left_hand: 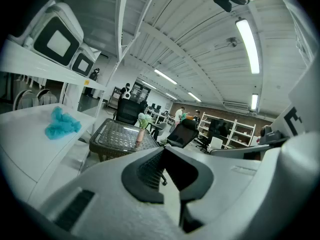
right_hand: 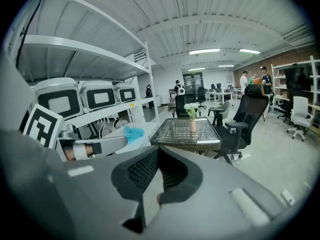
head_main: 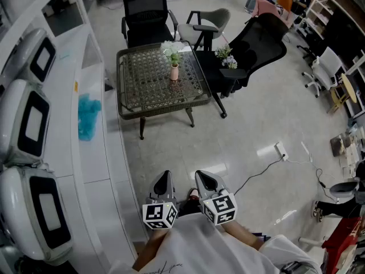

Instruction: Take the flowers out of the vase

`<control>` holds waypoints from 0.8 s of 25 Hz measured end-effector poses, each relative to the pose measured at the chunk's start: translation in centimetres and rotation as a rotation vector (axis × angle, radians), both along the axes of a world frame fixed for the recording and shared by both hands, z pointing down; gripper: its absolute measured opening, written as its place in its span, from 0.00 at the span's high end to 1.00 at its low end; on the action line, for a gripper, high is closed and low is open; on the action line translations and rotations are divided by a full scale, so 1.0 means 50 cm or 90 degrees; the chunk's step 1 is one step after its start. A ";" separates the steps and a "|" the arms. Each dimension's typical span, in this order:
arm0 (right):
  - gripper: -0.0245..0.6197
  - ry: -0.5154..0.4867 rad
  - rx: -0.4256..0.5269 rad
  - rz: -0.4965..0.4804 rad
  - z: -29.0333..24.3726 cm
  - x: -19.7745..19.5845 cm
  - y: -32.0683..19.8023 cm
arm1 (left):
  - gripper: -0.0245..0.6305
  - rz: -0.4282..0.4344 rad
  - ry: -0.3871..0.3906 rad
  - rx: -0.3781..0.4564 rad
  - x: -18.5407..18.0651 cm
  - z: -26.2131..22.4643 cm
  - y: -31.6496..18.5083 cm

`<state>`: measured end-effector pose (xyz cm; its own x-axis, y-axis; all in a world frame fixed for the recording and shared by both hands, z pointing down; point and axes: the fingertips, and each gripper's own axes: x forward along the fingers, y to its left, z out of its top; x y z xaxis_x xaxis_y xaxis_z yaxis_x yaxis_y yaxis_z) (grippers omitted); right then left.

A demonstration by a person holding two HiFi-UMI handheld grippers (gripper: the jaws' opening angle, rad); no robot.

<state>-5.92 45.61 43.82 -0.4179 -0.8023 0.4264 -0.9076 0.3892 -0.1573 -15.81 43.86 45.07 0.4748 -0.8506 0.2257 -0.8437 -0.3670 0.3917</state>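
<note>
A teal cloth (head_main: pixel 88 116) lies on the white counter (head_main: pixel 94 156); a black chair (head_main: pixel 261 43) stands beside the wicker table (head_main: pixel 142 80).

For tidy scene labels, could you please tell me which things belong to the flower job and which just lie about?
Job: white flowers, slim pink vase, dark wicker-top table.
Lying about: crumpled turquoise cloth, black office chair.

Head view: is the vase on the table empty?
No, white flowers stand in the pink vase on the table.
</note>
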 end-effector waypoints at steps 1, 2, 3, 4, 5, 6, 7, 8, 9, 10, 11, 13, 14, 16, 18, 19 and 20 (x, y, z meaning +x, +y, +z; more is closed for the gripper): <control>0.95 -0.004 0.004 0.001 -0.004 0.001 0.001 | 0.96 0.002 0.001 -0.005 0.004 0.001 -0.001; 0.95 -0.009 0.008 0.002 -0.007 0.003 0.002 | 0.96 0.004 0.001 -0.011 0.008 0.003 -0.002; 0.95 -0.013 0.011 0.003 -0.011 0.006 0.004 | 0.96 0.007 -0.001 -0.018 0.013 0.005 -0.001; 0.95 -0.018 0.013 0.004 -0.014 0.010 0.008 | 0.96 0.014 -0.004 -0.027 0.021 0.007 0.002; 0.95 -0.023 0.015 0.004 -0.016 0.015 0.015 | 0.96 0.023 -0.009 -0.034 0.031 0.007 0.008; 0.95 -0.027 0.016 0.006 -0.016 0.023 0.021 | 0.96 0.033 -0.016 -0.038 0.044 0.007 0.014; 0.95 -0.031 0.019 0.007 -0.018 0.033 0.025 | 0.96 0.042 -0.025 -0.036 0.059 0.004 0.020; 0.95 -0.034 0.023 0.009 -0.020 0.046 0.027 | 0.96 0.049 -0.036 -0.030 0.075 -0.001 0.024; 0.95 -0.037 0.029 0.012 -0.025 0.060 0.026 | 0.96 0.054 -0.045 -0.022 0.090 -0.009 0.025; 0.95 -0.040 0.035 0.014 -0.031 0.075 0.024 | 0.96 0.054 -0.050 -0.012 0.104 -0.019 0.024; 0.95 -0.044 0.040 0.015 -0.037 0.089 0.020 | 0.96 0.049 -0.050 -0.004 0.115 -0.029 0.019; 0.95 -0.054 0.048 0.011 -0.044 0.113 0.013 | 0.96 0.023 -0.036 -0.002 0.126 -0.045 0.006; 0.95 -0.055 0.051 0.005 -0.045 0.122 0.011 | 0.96 0.008 -0.028 -0.008 0.130 -0.047 0.002; 0.95 -0.055 0.050 -0.003 -0.044 0.139 0.010 | 0.96 -0.005 -0.026 -0.011 0.144 -0.046 0.002; 0.95 -0.056 0.046 -0.005 -0.043 0.153 0.010 | 0.96 0.000 -0.045 -0.003 0.165 -0.041 0.005; 0.95 -0.057 0.045 -0.005 -0.043 0.158 0.008 | 0.96 0.005 -0.057 -0.001 0.176 -0.037 0.003; 0.95 -0.058 0.042 -0.005 -0.044 0.162 0.006 | 0.96 0.011 -0.068 -0.001 0.187 -0.035 0.001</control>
